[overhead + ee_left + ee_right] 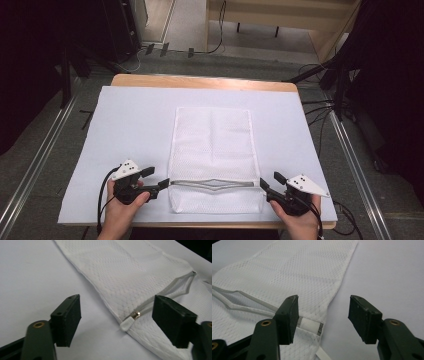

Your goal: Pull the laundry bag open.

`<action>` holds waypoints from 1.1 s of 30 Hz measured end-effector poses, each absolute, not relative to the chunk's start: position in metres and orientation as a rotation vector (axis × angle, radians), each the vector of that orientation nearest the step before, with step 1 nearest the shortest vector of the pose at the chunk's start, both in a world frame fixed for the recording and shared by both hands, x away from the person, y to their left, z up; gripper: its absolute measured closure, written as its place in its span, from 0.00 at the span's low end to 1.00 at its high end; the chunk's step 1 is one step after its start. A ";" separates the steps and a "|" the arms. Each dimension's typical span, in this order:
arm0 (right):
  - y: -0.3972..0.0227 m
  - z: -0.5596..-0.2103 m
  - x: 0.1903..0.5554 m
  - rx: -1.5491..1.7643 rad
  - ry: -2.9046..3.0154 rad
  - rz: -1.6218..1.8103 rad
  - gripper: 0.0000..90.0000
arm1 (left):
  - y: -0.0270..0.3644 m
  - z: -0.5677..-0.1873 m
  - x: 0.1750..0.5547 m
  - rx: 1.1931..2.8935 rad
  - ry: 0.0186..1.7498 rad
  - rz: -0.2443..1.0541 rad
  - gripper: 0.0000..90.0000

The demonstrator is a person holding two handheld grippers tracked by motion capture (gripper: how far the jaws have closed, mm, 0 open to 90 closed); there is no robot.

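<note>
A: The mesh bag (pixel 212 150) lies flat on the white sheet (pixel 130 125) that covers the wooden table (pixel 200 81), a little right of the middle, its long side running away from the person. Where does the left gripper (pixel 159 188) stand?

B: It sits at the near left of the bag, held in the person's left hand (pixel 122 210). Its jaws stand released, well apart, with nothing between the pads. In the left gripper view the white zipper pull (pixel 127 322) lies in the gap between them, at the bag's edge, untouched by either jaw.

A: And the zipper (pixel 215 184) itself?

B: It crosses the bag near the person's end, from side to side. Its middle gapes a little, so the two grey tapes part there.

A: What of the right side?

B: The right gripper (pixel 267 186) rests at the near right corner of the bag, in the right hand (pixel 300 217). Its jaws are also spread, holding nothing. In the right gripper view the bag's side hem runs up between them, and a small white tab (pixel 310 325) at the zipper's end lies just beside one jaw.
</note>
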State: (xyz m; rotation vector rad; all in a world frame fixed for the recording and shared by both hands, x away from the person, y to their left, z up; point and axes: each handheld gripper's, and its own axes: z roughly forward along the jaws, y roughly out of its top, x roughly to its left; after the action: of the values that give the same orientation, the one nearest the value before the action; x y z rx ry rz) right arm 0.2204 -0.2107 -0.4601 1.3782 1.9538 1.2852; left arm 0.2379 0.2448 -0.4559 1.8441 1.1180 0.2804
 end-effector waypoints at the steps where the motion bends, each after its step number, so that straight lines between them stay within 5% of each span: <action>1: -0.214 -0.460 0.221 1.379 1.941 1.289 0.43 | 0.251 -0.454 0.237 1.828 1.117 0.311 0.15; 11: -0.250 -0.465 0.232 1.428 1.893 1.305 0.23 | 0.291 -0.449 0.239 1.738 1.130 0.381 0.11; 33: -0.301 -0.476 0.237 1.510 1.812 1.231 0.19 | 0.330 -0.453 0.244 1.766 1.199 0.507 0.00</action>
State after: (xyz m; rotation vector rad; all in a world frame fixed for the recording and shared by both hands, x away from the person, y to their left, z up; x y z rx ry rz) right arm 0.2375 -0.3013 -0.4756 1.5104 1.8124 1.2309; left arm 0.2435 0.3295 -0.4526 1.7664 1.1985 0.5068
